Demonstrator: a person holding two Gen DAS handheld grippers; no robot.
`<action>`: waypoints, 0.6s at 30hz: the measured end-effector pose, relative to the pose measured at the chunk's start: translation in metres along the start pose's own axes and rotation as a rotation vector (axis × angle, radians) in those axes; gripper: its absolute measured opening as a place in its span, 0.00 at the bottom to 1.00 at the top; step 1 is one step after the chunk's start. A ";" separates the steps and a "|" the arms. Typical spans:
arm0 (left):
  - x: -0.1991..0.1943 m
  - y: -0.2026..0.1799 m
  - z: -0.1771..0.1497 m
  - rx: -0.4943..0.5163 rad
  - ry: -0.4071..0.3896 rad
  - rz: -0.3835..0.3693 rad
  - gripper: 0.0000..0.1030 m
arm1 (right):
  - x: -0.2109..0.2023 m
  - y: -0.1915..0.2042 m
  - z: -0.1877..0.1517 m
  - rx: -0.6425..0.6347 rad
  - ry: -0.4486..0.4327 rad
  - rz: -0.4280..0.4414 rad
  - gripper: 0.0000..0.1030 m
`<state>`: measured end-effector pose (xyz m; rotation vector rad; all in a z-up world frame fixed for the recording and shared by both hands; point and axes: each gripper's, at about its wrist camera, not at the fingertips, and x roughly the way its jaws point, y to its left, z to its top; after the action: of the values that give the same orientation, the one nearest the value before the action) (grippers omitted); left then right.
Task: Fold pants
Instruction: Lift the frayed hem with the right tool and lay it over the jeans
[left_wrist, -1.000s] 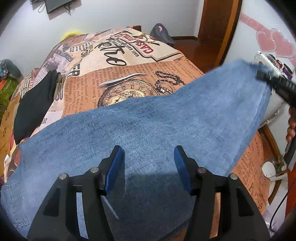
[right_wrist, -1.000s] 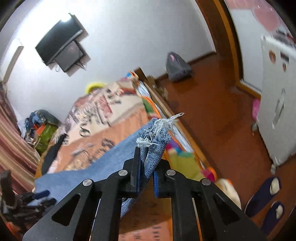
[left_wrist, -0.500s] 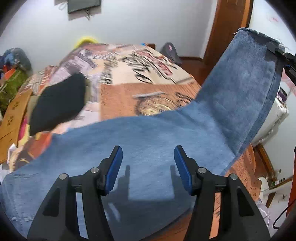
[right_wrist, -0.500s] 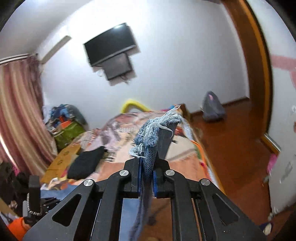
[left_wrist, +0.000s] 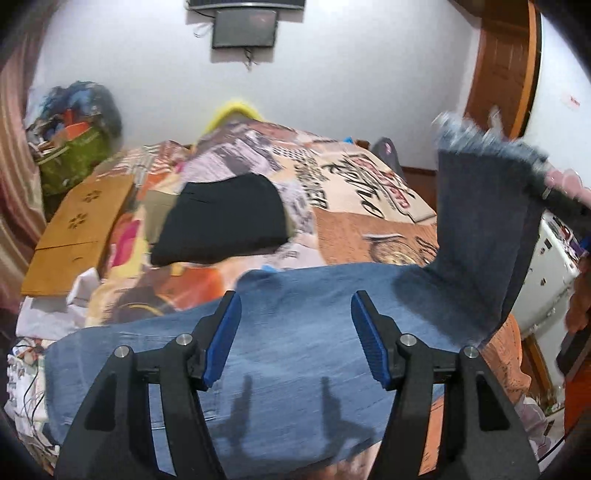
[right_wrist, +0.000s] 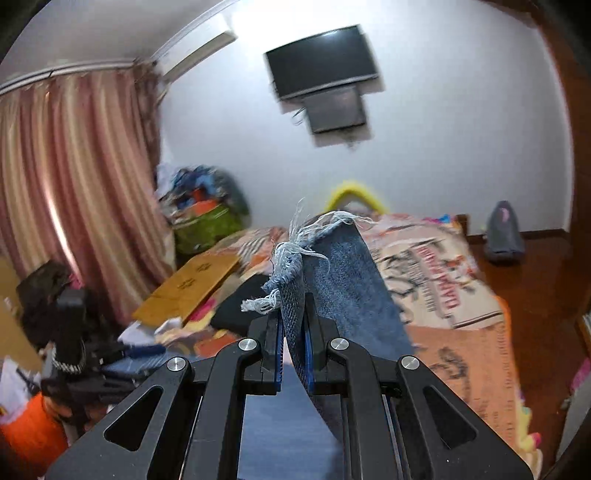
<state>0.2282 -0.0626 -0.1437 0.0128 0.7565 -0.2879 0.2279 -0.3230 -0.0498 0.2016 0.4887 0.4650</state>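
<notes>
the jeans (left_wrist: 295, 354) are blue denim, spread across the near end of the bed (left_wrist: 369, 206), with the leg end lifted upright at the right so its darker inner face shows. the hem (right_wrist: 295, 254) is raw and frayed, with pale loose threads. the right hand-held gripper (right_wrist: 293, 350) is clamped tight on that hem, cloth pinched between its blue pads. the left hand-held gripper (left_wrist: 295, 339) hangs over the flat part of the jeans, jaws spread wide, holding nothing. the bed cover carries large printed lettering, too blurred and skewed to read. a folded black garment (left_wrist: 221, 229) lies farther up the bed.
</notes>
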 end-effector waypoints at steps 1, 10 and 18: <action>-0.004 0.005 -0.001 -0.004 -0.006 0.008 0.61 | 0.010 0.007 -0.003 -0.006 0.019 0.017 0.08; -0.011 0.027 -0.017 -0.041 0.009 0.050 0.63 | 0.081 0.051 -0.069 -0.039 0.255 0.168 0.08; 0.012 0.017 -0.026 -0.047 0.066 0.024 0.63 | 0.120 0.062 -0.122 -0.067 0.466 0.210 0.14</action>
<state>0.2237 -0.0460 -0.1726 -0.0129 0.8282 -0.2473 0.2374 -0.2023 -0.1852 0.0781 0.9113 0.7381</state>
